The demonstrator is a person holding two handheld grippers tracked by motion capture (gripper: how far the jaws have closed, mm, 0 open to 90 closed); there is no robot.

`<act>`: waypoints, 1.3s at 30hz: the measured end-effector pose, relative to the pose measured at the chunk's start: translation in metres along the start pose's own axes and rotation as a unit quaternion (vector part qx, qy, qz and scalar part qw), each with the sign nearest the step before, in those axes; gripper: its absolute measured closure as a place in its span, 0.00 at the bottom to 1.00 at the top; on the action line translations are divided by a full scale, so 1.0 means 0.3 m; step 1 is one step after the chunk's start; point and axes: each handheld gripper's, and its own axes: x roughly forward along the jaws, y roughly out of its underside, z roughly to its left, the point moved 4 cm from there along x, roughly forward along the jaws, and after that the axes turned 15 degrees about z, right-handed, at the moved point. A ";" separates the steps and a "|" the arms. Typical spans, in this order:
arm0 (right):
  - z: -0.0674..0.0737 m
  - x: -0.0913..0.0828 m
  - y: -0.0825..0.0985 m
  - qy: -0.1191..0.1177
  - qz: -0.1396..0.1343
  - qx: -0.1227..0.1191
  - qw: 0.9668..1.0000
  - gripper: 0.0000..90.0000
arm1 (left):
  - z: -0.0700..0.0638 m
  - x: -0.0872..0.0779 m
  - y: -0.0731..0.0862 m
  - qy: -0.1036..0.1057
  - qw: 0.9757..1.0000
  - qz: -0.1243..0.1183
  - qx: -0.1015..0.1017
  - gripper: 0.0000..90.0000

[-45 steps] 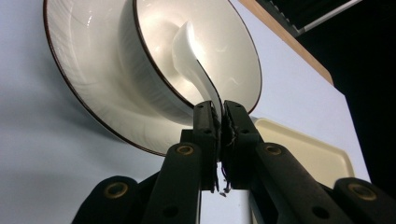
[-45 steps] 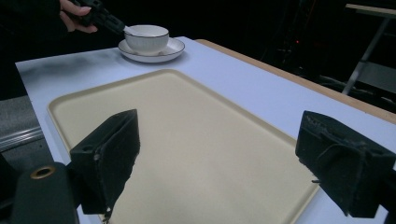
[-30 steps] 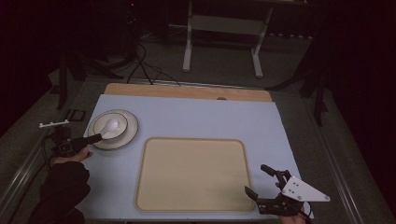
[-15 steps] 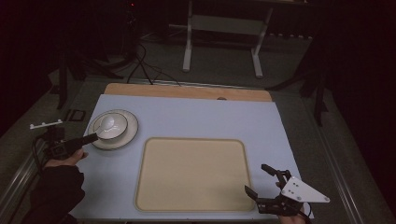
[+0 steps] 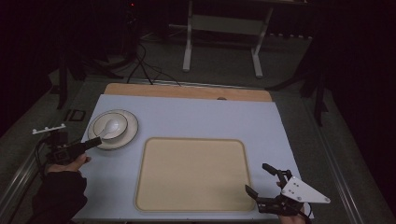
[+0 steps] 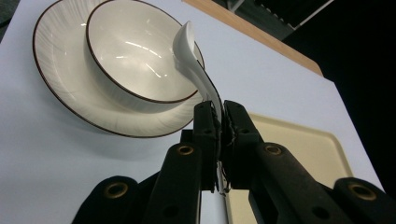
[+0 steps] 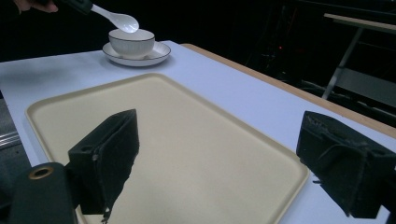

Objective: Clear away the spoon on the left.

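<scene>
Left claw (image 6: 218, 122)'s spoon (image 6: 194, 65) handle hidden.

Item count on the tabletop (image 5: 196, 116)
1 bowl (image 5: 109, 126), 1 saucer (image 5: 130, 131), 1 spoon (image 6: 194, 63), 1 tray (image 5: 191, 172); 2 grippers.

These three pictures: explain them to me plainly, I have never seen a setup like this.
No robot here: a person holds hand-held tongs in each hand. The high view looks down on the table; the other two come from cameras riding on each tool. On the table lie a beige tray and a white bowl standing on a saucer. The left tongs are shut on a white spoon, its head above the bowl. The right tongs are open, holding nothing, over the tray's near corner.
</scene>
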 end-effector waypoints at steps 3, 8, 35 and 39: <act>-0.001 -0.002 0.000 -0.003 -0.003 0.000 1.000 0.15 | -0.010 -0.008 0.000 -0.006 1.000 -0.006 0.003 0.95; 0.000 0.001 0.001 -0.004 0.000 0.000 1.000 0.15 | -0.037 -0.013 0.002 0.005 1.000 -0.005 0.007 0.95; -0.001 0.001 0.003 -0.007 -0.001 0.002 1.000 0.15 | -0.245 0.022 0.041 0.010 0.997 -0.028 0.067 0.95; -0.002 -0.001 0.004 -0.006 -0.002 0.001 1.000 0.15 | -0.274 0.015 0.052 0.019 0.997 -0.033 0.069 0.95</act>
